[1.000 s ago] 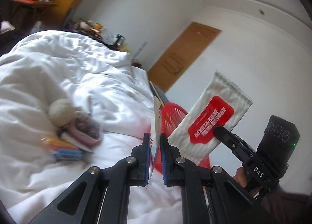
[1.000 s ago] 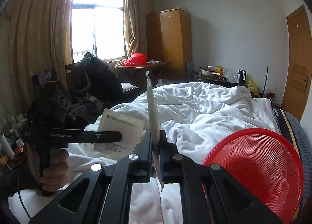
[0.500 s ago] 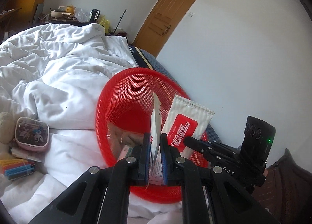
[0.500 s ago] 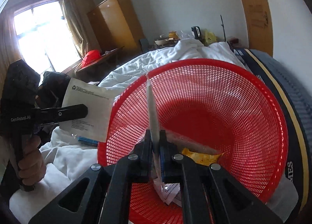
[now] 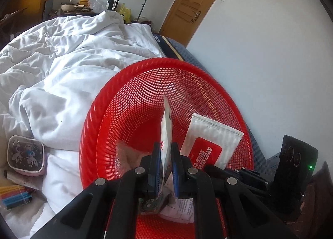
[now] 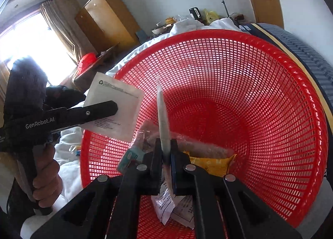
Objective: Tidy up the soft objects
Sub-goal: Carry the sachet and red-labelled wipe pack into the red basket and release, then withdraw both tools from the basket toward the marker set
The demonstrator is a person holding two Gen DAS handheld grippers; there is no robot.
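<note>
Both grippers (image 5: 165,162) (image 6: 166,155) hold packets (image 5: 166,126) (image 6: 163,118) upright over basket (image 5: 145,85).

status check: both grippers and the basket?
Left gripper shut on white pouch. Right gripper shut on wipes pack. Both over red basket; packets already inside, drop path open.

White walls, a wooden door (image 5: 192,8), a wardrobe (image 6: 106,20) and a bright curtained window (image 6: 31,45).
</note>
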